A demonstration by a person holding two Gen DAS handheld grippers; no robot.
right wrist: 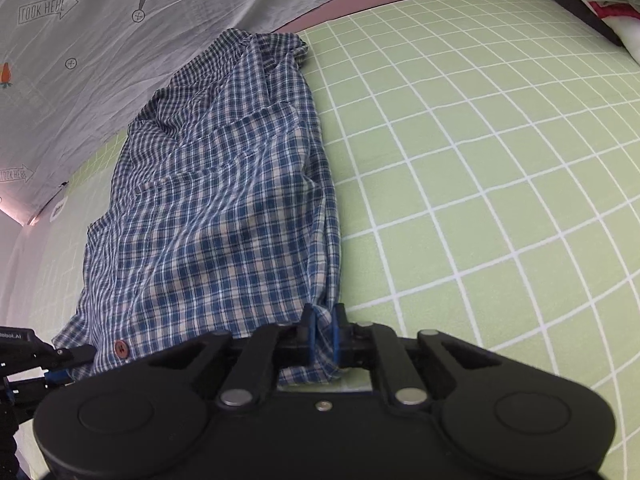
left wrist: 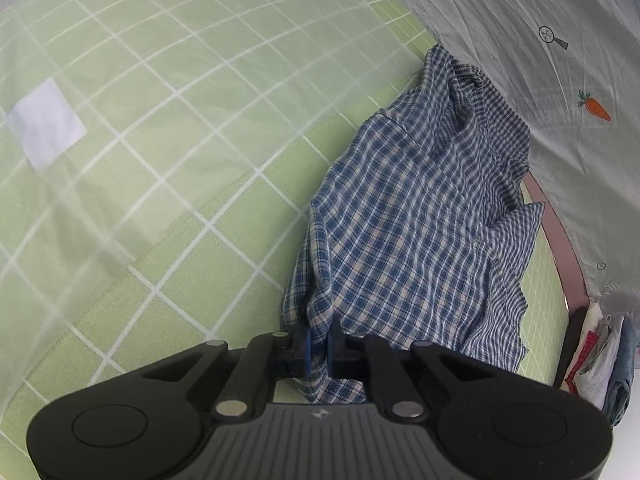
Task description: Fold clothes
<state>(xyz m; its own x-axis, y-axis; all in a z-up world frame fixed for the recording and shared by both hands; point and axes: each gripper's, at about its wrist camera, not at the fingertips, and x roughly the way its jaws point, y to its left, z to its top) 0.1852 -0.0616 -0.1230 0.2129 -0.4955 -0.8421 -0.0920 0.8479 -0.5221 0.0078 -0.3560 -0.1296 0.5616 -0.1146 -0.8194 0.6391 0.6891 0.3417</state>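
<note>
A blue and white plaid shirt point(left wrist: 412, 216) lies rumpled on a green grid mat point(left wrist: 192, 272). My left gripper point(left wrist: 319, 344) is shut on the shirt's near edge, cloth bunched between the blue pads. In the right wrist view the same shirt point(right wrist: 224, 208) stretches away over the mat point(right wrist: 480, 200), and my right gripper point(right wrist: 322, 336) is shut on its near right corner. A brown button point(right wrist: 120, 348) shows on the near hem. The left gripper's body point(right wrist: 36, 356) shows at the left edge, beside the hem.
A pale sheet printed with carrots and arrows point(left wrist: 540, 60) hangs behind the mat; it also shows in the right wrist view point(right wrist: 100, 40). A stack of folded clothes point(left wrist: 600, 360) sits at the mat's far end. A white patch point(left wrist: 48, 124) lies on the mat.
</note>
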